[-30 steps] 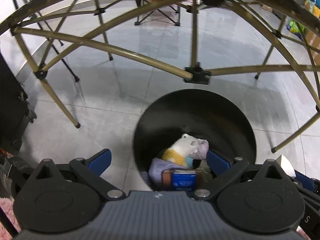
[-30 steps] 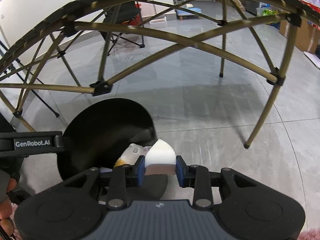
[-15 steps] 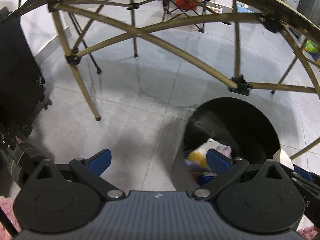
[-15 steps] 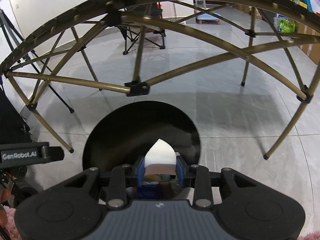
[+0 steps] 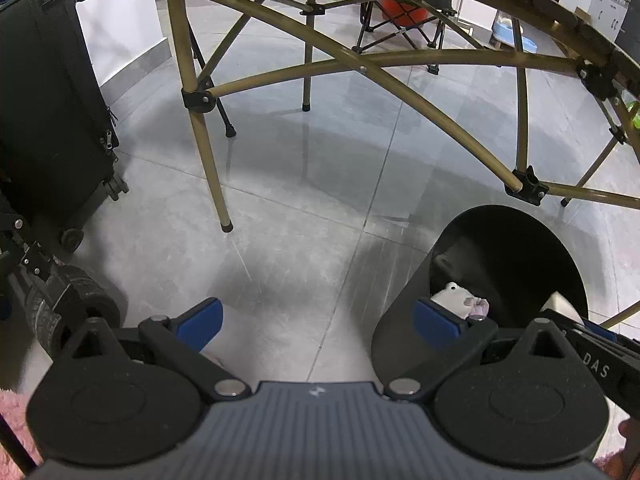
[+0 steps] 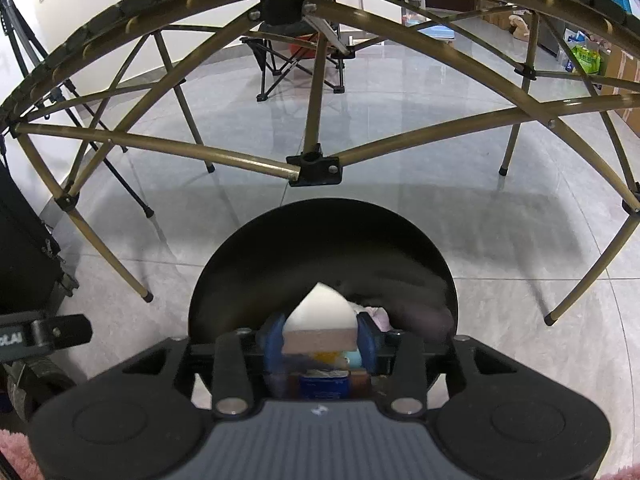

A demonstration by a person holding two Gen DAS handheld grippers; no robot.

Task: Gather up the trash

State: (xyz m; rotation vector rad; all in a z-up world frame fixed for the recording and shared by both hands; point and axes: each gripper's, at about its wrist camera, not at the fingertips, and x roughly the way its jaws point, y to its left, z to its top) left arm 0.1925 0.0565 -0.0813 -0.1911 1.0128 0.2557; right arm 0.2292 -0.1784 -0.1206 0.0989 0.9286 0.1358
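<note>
A black round bin (image 5: 516, 248) stands on the grey floor under a folding table frame; it also shows in the right wrist view (image 6: 320, 240). Several bits of trash lie inside, among them a white and pink wad (image 5: 460, 300). My right gripper (image 6: 320, 338) is shut on a white wedge-shaped piece with a tan edge (image 6: 320, 316) and holds it over the bin's opening. My left gripper (image 5: 316, 324) is open and empty, over the floor just left of the bin, with its right finger at the bin's rim.
Gold table legs and crossbars (image 5: 204, 160) arch over the bin (image 6: 314, 168). A black wheeled suitcase (image 5: 48, 112) stands at the left. A folding chair (image 6: 296, 60) stands at the back. A pink rug edge (image 5: 8, 412) lies at the near left.
My right gripper has moved left with the white piece, from the bin's right edge to over its opening. My left gripper has swung left, off the bin and over the floor.
</note>
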